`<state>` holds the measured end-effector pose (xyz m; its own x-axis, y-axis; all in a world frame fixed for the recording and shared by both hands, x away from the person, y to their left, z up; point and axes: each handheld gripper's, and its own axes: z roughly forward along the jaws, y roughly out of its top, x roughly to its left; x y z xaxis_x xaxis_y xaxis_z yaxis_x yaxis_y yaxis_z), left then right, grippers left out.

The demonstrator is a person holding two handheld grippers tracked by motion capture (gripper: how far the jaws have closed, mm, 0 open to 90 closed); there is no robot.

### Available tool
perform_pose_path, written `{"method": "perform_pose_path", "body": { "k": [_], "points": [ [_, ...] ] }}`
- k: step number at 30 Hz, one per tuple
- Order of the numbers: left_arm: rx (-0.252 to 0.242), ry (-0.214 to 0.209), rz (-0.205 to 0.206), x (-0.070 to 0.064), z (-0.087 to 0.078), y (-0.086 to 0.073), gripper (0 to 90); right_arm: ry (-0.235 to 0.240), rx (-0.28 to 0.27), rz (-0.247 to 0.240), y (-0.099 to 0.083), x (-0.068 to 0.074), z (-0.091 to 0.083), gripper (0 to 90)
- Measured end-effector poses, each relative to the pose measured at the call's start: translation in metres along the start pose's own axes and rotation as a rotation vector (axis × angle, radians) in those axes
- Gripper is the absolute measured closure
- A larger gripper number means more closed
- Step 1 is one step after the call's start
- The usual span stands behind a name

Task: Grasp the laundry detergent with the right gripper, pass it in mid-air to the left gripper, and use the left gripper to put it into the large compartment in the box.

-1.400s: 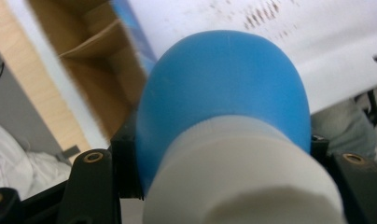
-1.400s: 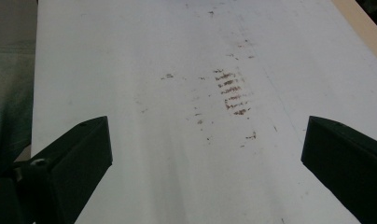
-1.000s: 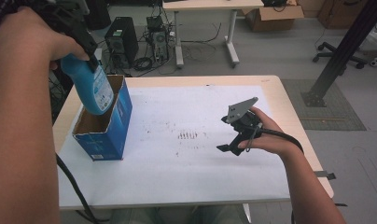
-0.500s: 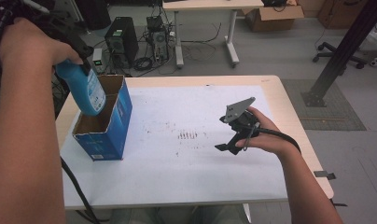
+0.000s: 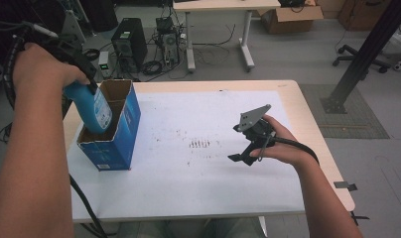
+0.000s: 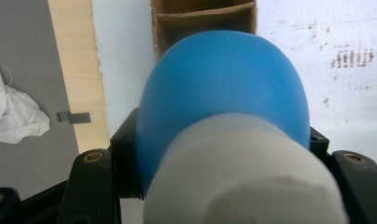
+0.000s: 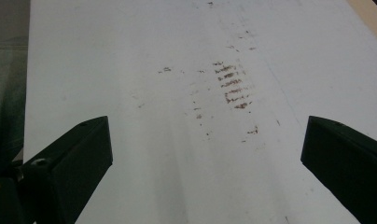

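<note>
A blue bottle (image 5: 92, 108) with a white cap (image 6: 242, 177) hangs tilted with its lower end inside the open blue cardboard box (image 5: 121, 131) at the table's left. My left gripper (image 5: 84, 79) is shut on the bottle near its cap end; in the left gripper view the bottle (image 6: 221, 88) sits between the black jaws above the box's brown inside (image 6: 200, 21). My right gripper (image 5: 243, 156) rests low over the table's right half, jaws wide apart with nothing between them; in the right gripper view (image 7: 203, 149) it looks along the white sheet.
A white sheet (image 5: 198, 163) with brown smudges (image 5: 201, 144) covers the wooden table (image 5: 307, 124). Behind the table stand a computer tower (image 5: 126, 42), cables and another desk (image 5: 223, 7). A black post (image 5: 362, 54) rises at the right.
My left gripper has lowered the bottle so that its lower end now sits deeper in the box. The right gripper has drifted slightly down and left.
</note>
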<state>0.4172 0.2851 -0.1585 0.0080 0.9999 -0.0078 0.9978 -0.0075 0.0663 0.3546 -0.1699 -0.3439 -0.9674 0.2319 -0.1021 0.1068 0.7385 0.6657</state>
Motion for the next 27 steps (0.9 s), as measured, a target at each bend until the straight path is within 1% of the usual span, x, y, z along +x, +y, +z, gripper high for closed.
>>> {"method": "perform_pose_path", "body": {
  "k": [5, 9, 10, 11, 19, 20, 27],
  "points": [
    [0.015, -0.003, 0.003, 0.003, 0.018, 0.000, 38.4, 0.005, 0.001, -0.002, 0.001, 0.001, 0.002, 2.2],
    [0.024, -0.011, 0.002, 0.002, 0.032, 0.000, 38.3, 0.008, 0.001, -0.002, 0.001, 0.001, 0.004, 2.2],
    [0.030, -0.014, 0.004, 0.002, 0.038, 0.000, 38.3, 0.008, 0.000, -0.002, 0.002, 0.002, 0.005, 2.2],
    [0.030, -0.014, 0.004, 0.002, 0.038, 0.000, 38.4, 0.008, 0.000, -0.002, 0.002, 0.002, 0.005, 2.2],
    [0.055, -0.017, 0.005, 0.001, 0.067, 0.000, 38.3, 0.012, -0.002, -0.003, 0.001, 0.004, 0.006, 2.2],
    [0.055, -0.017, 0.005, 0.001, 0.067, 0.000, 38.3, 0.012, -0.002, -0.003, 0.001, 0.004, 0.006, 2.2],
    [0.072, -0.022, 0.007, -0.001, 0.086, -0.001, 38.3, 0.017, -0.001, -0.002, 0.001, 0.004, 0.008, 2.2]
  ]
}}
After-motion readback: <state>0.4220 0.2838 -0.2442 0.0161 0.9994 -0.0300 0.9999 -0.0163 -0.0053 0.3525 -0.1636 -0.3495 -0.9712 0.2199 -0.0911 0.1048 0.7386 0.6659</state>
